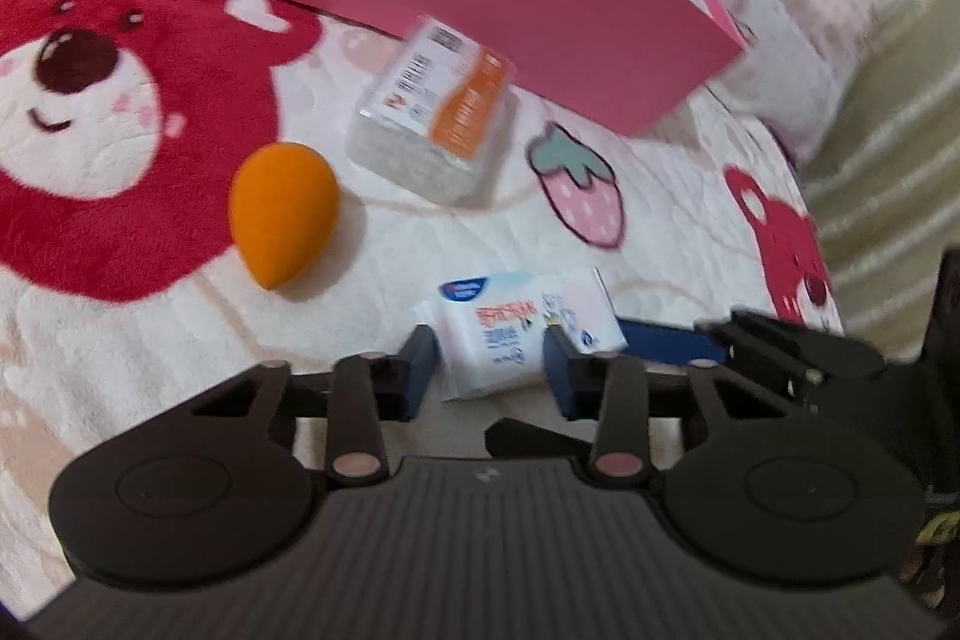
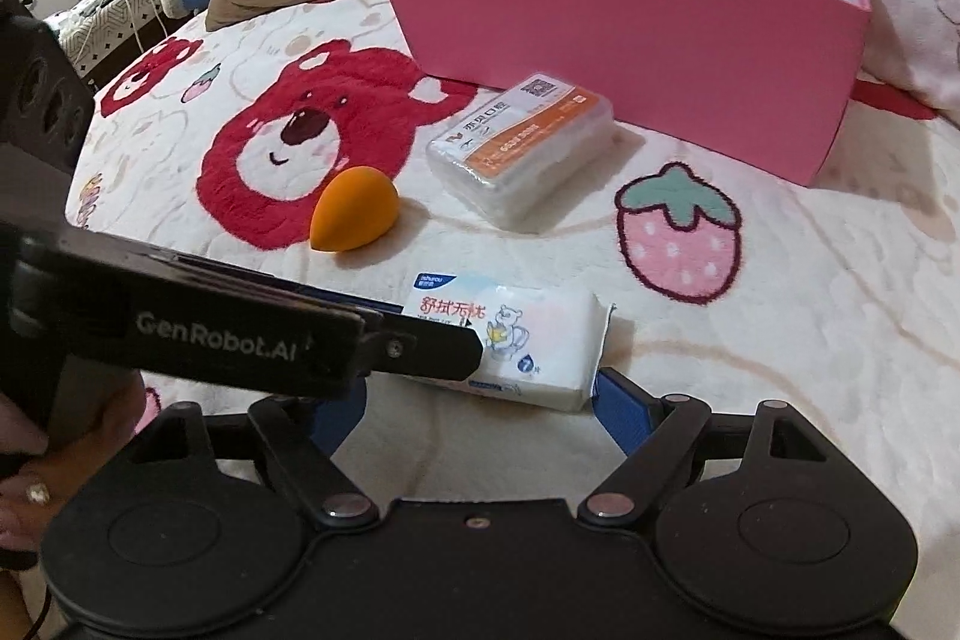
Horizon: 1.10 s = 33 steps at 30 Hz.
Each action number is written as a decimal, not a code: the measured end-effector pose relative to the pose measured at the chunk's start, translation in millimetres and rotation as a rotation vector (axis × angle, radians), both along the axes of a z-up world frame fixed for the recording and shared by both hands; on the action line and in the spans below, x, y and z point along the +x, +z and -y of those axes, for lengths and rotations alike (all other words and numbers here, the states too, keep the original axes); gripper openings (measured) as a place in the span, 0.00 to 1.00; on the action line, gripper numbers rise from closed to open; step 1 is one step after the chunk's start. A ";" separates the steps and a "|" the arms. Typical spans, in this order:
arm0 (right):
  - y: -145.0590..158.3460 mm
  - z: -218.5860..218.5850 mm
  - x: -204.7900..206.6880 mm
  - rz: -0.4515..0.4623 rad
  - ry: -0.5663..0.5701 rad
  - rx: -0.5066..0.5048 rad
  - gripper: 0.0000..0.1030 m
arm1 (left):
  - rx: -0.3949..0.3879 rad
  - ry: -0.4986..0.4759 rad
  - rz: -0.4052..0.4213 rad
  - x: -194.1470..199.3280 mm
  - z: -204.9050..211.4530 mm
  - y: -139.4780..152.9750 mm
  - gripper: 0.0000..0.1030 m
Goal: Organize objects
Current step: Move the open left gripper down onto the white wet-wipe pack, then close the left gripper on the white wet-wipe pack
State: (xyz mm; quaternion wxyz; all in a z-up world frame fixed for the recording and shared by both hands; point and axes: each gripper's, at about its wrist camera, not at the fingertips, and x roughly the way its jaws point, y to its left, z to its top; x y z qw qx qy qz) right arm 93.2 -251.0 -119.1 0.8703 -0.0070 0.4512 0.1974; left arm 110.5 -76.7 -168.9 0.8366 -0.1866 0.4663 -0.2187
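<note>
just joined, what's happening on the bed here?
A person with a handheld gripper in each hand is tidying small items on a bear-print blanket. The left gripper has its pads against the sides of a white tissue pack. The right gripper sits open just behind that pack, not gripping. An orange makeup sponge and a clear pack with an orange label lie loose in front of the open pink box, where nothing shows inside yet.
</note>
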 end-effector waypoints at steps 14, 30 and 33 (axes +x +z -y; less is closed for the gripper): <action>-9.5 -1.5 6.4 -0.004 -0.031 0.014 0.84 | 0.026 -0.008 -0.013 3.1 3.8 -2.6 0.30; 5.9 -14.1 -5.7 0.046 -0.008 -0.064 0.84 | 0.015 -0.047 -0.065 -4.9 5.4 8.2 0.32; 10.3 -15.2 -10.5 0.056 -0.006 -0.078 0.84 | 0.005 -0.057 -0.071 -7.5 5.1 12.4 0.32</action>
